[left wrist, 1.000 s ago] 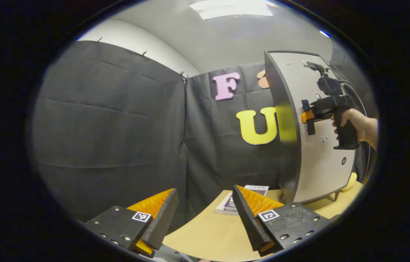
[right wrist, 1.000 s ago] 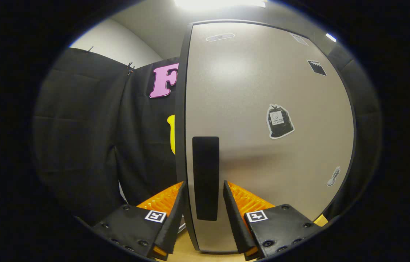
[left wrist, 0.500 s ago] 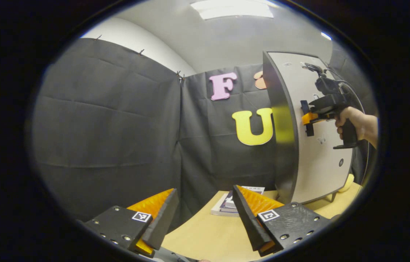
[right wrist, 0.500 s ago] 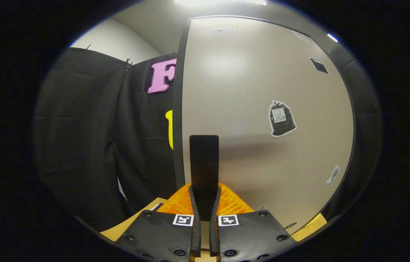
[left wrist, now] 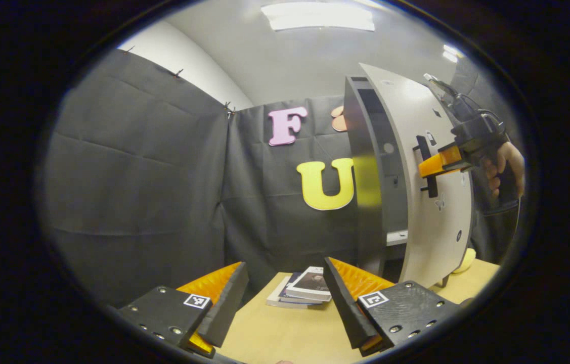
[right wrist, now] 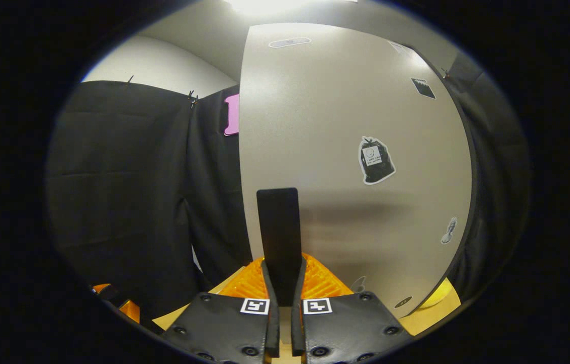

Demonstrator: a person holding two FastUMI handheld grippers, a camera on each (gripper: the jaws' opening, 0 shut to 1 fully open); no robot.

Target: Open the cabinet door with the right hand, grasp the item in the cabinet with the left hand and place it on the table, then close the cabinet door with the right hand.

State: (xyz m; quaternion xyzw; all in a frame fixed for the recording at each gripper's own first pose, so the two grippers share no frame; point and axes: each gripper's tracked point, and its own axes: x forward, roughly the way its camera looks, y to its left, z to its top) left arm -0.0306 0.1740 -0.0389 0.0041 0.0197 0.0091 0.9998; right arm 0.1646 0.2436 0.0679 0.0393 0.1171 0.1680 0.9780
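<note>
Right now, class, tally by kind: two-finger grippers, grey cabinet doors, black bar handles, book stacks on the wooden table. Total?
Two-finger grippers: 2, left gripper and right gripper
Grey cabinet door: 1
Black bar handle: 1
Book stack on the wooden table: 1
Total: 5

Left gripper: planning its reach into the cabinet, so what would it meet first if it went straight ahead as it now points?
Probably the stack of books on the table, ahead of the open left gripper; depth is unclear.
</note>
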